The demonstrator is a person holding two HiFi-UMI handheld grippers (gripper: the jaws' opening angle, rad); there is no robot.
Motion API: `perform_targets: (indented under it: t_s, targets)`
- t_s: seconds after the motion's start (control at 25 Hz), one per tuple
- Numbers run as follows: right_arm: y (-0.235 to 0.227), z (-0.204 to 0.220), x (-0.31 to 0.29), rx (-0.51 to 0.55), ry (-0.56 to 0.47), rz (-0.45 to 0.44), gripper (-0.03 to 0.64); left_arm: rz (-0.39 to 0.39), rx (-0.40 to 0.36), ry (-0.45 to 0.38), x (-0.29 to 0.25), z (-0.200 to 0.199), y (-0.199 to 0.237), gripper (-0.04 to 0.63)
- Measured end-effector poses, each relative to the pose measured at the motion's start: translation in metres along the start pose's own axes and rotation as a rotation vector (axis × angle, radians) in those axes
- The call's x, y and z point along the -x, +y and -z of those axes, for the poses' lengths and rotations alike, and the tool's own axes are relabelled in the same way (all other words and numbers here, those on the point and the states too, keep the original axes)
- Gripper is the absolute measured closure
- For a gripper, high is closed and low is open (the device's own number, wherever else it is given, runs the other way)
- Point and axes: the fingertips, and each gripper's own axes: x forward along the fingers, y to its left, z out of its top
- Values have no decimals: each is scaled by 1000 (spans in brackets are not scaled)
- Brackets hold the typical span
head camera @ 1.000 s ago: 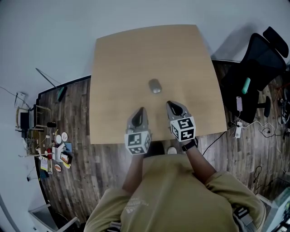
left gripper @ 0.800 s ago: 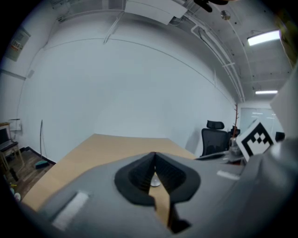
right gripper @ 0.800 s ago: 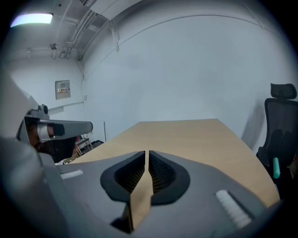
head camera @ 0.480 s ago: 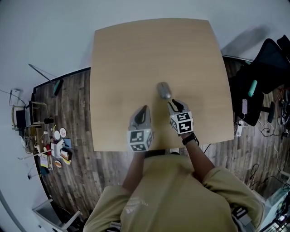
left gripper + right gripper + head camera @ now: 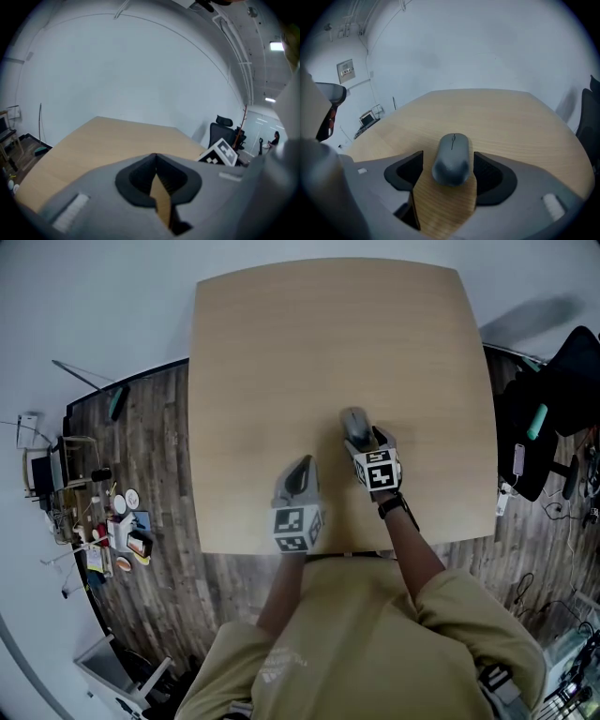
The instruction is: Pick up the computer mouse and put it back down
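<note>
In the head view, the table (image 5: 281,352) has a smooth, pale wood-grain top with rounded corners and stands on a floor (image 5: 150,456) of dark planks. The mouse (image 5: 354,424), a small grey rounded oval, lies on the table right of centre, at the tips of the right gripper (image 5: 366,439). The left gripper (image 5: 302,468) is over the near part of the table, apart from the mouse. In the left gripper view, that gripper's grey plastic jaws with black ribbed pads are pressed together at the tips, with nothing between them. In the right gripper view, the jaws have just been opening and stand spread. The matte, smooth-domed mouse, with a thin seam along its top, lies on the wood between the black pads, and a sliver of table shows at each side.
</note>
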Motion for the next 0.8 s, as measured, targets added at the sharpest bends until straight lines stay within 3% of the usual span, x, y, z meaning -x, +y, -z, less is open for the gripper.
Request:
perform_targets:
  t_s: [0.48, 0.52, 0.68, 0.8]
  targets:
    - [-9, -4, -38, 15, 42, 74, 289, -26, 19, 9, -3, 3, 9, 594]
    - [-8, -4, -38, 20, 44, 71, 314, -28, 19, 7, -2, 3, 9, 594]
    - [-8, 0, -35, 37, 79, 40, 318, -27, 19, -4, -2, 1, -2, 594]
    - [-9, 0, -21, 24, 49, 25, 318, -17, 15, -15, 1, -2, -13, 594]
